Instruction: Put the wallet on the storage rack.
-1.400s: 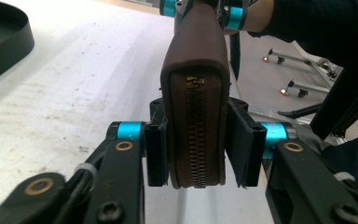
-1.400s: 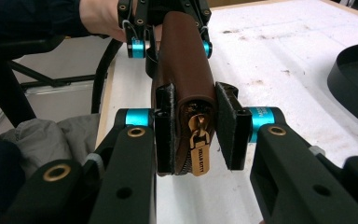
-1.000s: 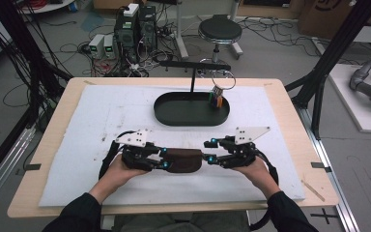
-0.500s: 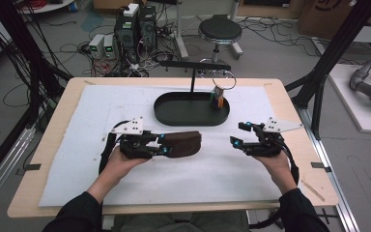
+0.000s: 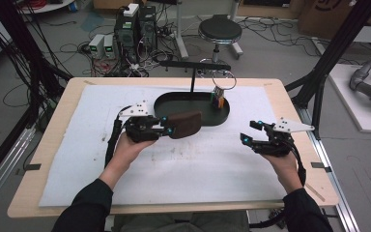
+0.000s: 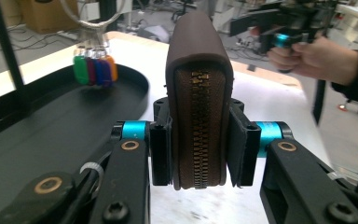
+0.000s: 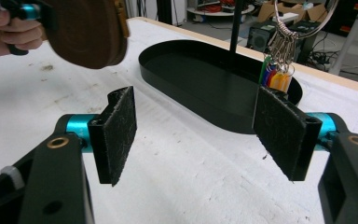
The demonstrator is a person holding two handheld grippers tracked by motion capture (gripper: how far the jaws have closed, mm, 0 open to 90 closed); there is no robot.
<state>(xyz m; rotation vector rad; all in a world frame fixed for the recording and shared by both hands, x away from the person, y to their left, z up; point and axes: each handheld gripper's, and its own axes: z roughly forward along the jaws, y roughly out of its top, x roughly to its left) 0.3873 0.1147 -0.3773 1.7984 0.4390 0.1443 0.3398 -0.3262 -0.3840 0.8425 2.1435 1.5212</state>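
High view: a second ago both my grippers pinched the brown wallet (image 5: 184, 124) low over the worktop (image 5: 48, 159). Now my left gripper (image 5: 166, 129) alone holds it, carried up to the rim of the black tray (image 5: 222, 116); handover done, so tray placement looks next. My right gripper (image 5: 252, 131) has drawn off to the right, jaws just opened wide, nothing between them. Left gripper view adds the zipper edge facing me, pads clamped on both faces. Right gripper view adds the key ring (image 7: 279, 70) hanging over the tray's far end.
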